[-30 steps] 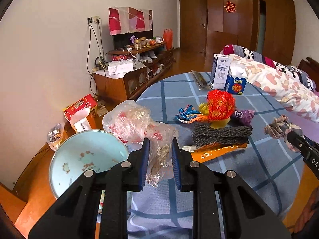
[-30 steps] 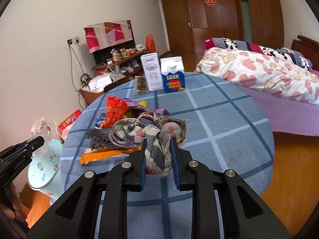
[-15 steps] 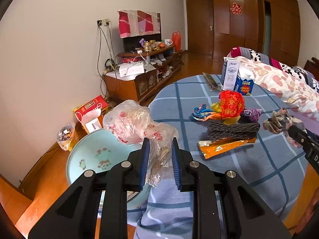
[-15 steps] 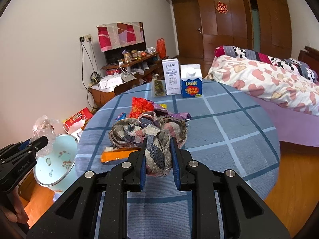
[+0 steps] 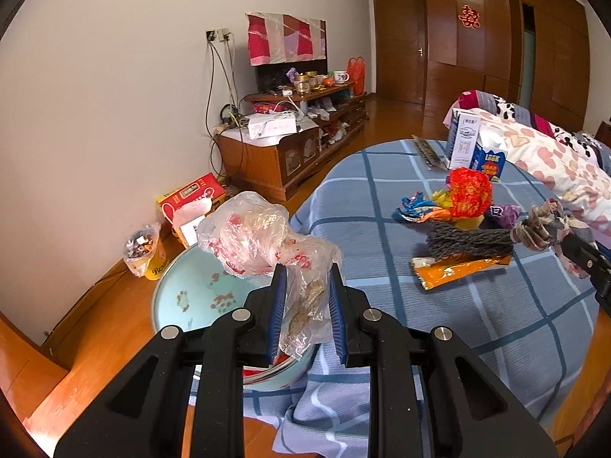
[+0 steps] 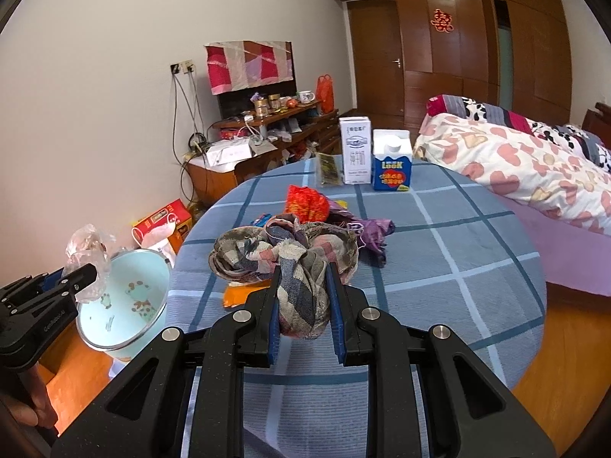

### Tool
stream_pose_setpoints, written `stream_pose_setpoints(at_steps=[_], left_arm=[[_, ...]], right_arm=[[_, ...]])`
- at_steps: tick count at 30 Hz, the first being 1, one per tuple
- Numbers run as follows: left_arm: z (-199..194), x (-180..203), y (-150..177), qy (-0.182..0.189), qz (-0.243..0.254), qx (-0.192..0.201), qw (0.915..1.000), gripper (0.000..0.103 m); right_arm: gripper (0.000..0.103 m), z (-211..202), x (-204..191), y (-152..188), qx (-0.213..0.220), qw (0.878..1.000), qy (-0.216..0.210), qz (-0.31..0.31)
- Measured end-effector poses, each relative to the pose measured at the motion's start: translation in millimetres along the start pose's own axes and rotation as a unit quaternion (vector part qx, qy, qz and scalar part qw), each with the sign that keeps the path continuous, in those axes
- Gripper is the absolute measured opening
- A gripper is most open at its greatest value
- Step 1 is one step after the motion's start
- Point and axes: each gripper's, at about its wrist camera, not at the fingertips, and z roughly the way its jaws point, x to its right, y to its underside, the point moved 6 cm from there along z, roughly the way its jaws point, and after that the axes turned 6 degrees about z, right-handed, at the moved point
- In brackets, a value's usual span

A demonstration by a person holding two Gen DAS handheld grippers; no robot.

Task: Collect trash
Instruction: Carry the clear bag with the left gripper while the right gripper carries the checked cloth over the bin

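Note:
My left gripper (image 5: 304,274) is shut on a crumpled clear plastic bag (image 5: 252,234) with red print, held over the pale blue basin (image 5: 191,294) beside the table. My right gripper (image 6: 303,280) is shut on a bunched plaid cloth (image 6: 282,250), held above the blue checked tablecloth (image 6: 439,267). On the table lie a red foil wrapper (image 5: 469,192), a grey knitted piece (image 5: 467,242), an orange packet (image 5: 460,269) and a purple wrapper (image 6: 368,229). In the right wrist view the left gripper (image 6: 82,276) with its plastic bag (image 6: 86,250) hovers over the basin (image 6: 126,301).
Two cartons, white (image 6: 356,150) and blue (image 6: 392,166), stand at the table's far edge. A red box (image 5: 191,196) and a bagged cup (image 5: 145,252) sit on the wooden floor by the wall. A TV cabinet (image 5: 282,152) stands behind, a bed (image 6: 534,168) to the right.
Both grippers have drawn back and to the left with their loads; the basin sits nearer under the left gripper, and the table shows farther off in both views.

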Motion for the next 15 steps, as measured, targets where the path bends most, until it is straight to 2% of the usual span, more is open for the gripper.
stream_pose_setpoints(at_steps=[15], left_arm=[[-0.4,-26.2,5.1,-0.013,-0.019,-0.006,0.9997,0.022]], right_arm=[[0.022,6.4,-45.8,1.7,-0.01,0.999,-0.032,-0.032]])
